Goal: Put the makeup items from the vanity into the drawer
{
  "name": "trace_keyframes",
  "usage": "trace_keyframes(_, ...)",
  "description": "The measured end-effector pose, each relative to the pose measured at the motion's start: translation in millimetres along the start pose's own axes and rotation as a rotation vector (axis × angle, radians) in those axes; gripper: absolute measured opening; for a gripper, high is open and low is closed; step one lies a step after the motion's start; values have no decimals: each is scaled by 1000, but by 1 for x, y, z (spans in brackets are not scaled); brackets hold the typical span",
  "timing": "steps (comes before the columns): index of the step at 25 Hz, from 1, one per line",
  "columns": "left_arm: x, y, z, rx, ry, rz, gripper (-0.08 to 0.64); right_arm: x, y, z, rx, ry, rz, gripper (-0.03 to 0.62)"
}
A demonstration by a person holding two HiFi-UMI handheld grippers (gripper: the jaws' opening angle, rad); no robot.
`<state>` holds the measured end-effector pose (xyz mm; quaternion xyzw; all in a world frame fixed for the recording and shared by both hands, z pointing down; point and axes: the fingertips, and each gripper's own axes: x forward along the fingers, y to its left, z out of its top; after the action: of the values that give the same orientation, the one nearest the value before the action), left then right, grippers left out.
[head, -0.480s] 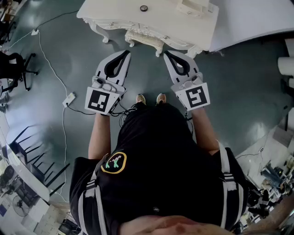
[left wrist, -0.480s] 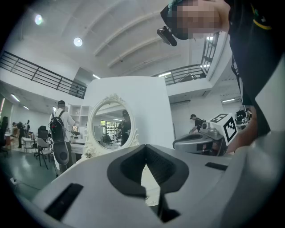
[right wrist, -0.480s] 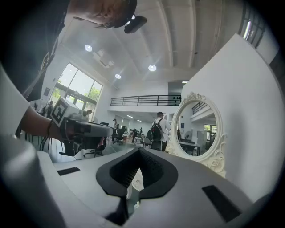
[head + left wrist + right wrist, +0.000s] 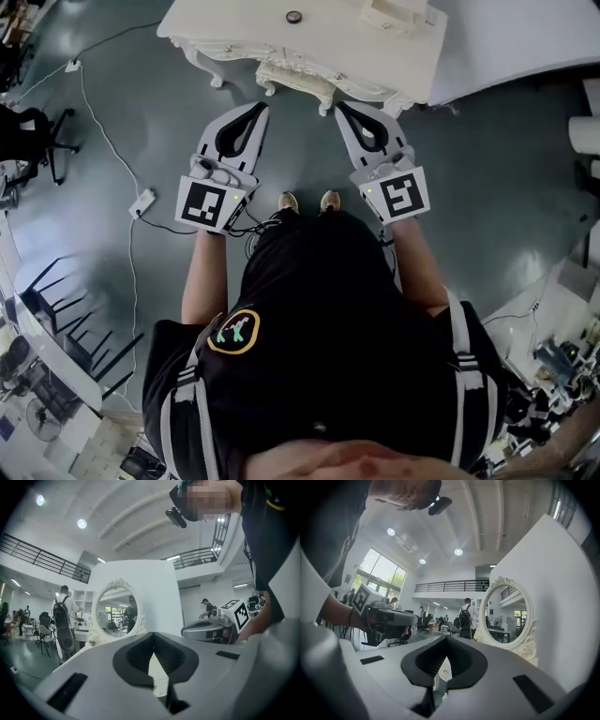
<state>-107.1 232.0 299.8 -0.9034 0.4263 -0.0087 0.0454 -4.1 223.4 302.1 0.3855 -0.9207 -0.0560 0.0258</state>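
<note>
Position: the person stands on the floor just short of the white bench (image 4: 234, 37), facing it, with both tools held level and side by side ahead of the body. This reads as an approach stance; the task's handling has not begun.

Left gripper (image 4: 260, 107): jaws clenched tip to tip, nothing between them. Right gripper (image 4: 339, 107): jaws likewise pressed together and empty. Both tips point at the bench's carved front edge but stop short of it, touching nothing.

Task item: one small round makeup item (image 4: 293, 16), dark-rimmed, sits on the bench top, well beyond either tool. Its exact type cannot be made out.

Drawer: the carved centre panel (image 4: 295, 77) under the top is probably the drawer front, and it appears closed.

An oval mirror (image 4: 117, 611) in an ornate frame stands on the bench.

Assessment: the jaws must part before any pickup, and the drawer likely needs opening first.
</note>
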Motion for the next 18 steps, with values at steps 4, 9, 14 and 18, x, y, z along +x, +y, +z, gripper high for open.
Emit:
trace_keyframes(4,3,-1,0,-1,0,-4,18,-1,-3,-2,10,6,-4,21)
trace_keyframes(9,6,-1,-5,-5,6,-6,18,0,-4,-6,27,16,13,69)
trace_keyframes(14,11,0,-5,-3,7,-4,18,1,-9,-18,13,54,42,187)
trace_keyframes(18,14,2,-8,-2,7,-4,18,7,-11,-19,17,48,50,327)
